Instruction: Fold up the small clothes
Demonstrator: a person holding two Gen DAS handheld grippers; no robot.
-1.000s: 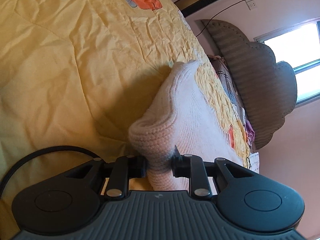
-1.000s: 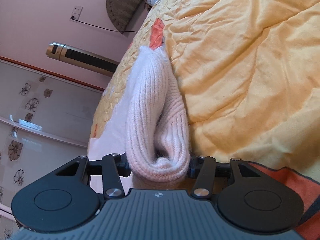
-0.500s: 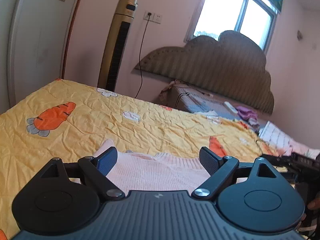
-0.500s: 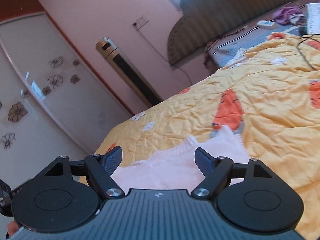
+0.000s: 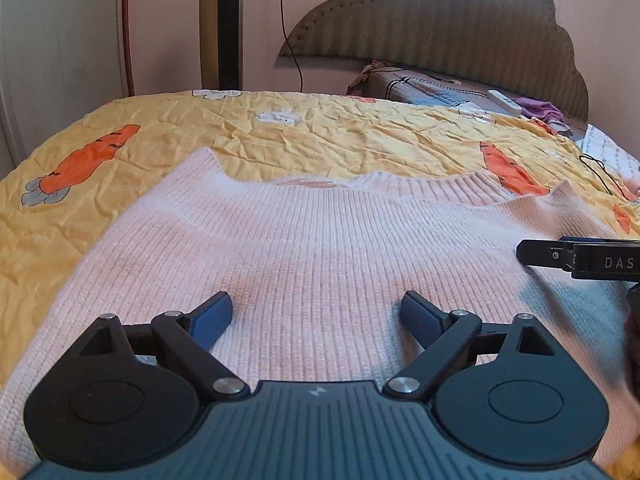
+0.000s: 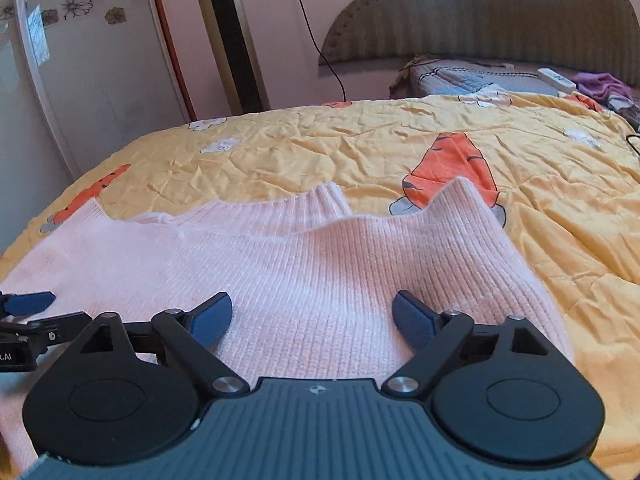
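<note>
A pale pink knit sweater lies flat and folded over on the yellow carrot-print quilt; its ribbed hem edge faces the headboard. My left gripper hovers over the sweater's near left part. Its jaws are opening wide, and the blue pads touch nothing, with only knit below them. My right gripper hovers over the near right part with its jaws also opening and nothing gripped. Each gripper shows at the edge of the other's view: the right gripper and the left gripper.
A padded headboard stands at the bed's far end, with a grey blanket, a white remote and purple cloth below it. A tower fan and a hanging cable stand by the wall, a wardrobe at left.
Both grippers let go of the bunched sweater folds they were shut on, rolled upright and drew back. The sweater now lies spread flat on the quilt.
</note>
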